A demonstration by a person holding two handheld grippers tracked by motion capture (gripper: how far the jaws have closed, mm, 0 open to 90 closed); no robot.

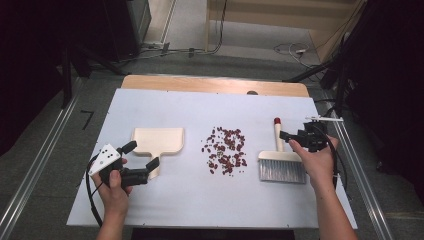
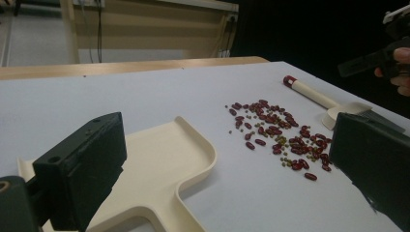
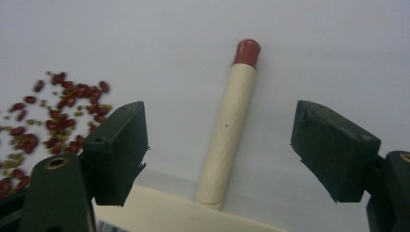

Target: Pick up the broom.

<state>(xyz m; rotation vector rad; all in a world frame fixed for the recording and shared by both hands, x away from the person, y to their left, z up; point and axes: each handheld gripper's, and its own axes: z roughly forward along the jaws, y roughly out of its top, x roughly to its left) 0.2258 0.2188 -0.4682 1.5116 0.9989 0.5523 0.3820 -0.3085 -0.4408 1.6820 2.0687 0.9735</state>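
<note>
1. Both pairs of fingers stand spread wide with nothing between their pads: the left gripper (image 1: 141, 155) is released beside the cream plastic dustpan (image 1: 159, 140), and the right gripper (image 1: 295, 135) is released over the cream brush handle with a red cap (image 3: 228, 130), its fingers (image 3: 117, 150) well apart on either side of the handle without touching it.
2. That handle belongs to a small hand brush with grey bristles (image 1: 281, 169), lying on the right part of the white-covered bench (image 1: 190, 200), its handle pointing away from the person.
3. Between the dustpan and the brush lies a loose scatter of dark red beans with a few small green ones (image 1: 226, 150); it is clear of both tools, with bare bench around it.
4. Open room is widest along the near edge of the bench and across its far part. The brush lies near the right edge; the dustpan has some bare bench to its left.
5. The left hand (image 1: 114, 187) comes in from the near edge and holds its gripper low, pointing right towards the dustpan's short handle, one finger seemingly over it.
6. The right hand (image 1: 317, 162) reaches forward beside the bristles, its gripper aimed left across the handle.
</note>
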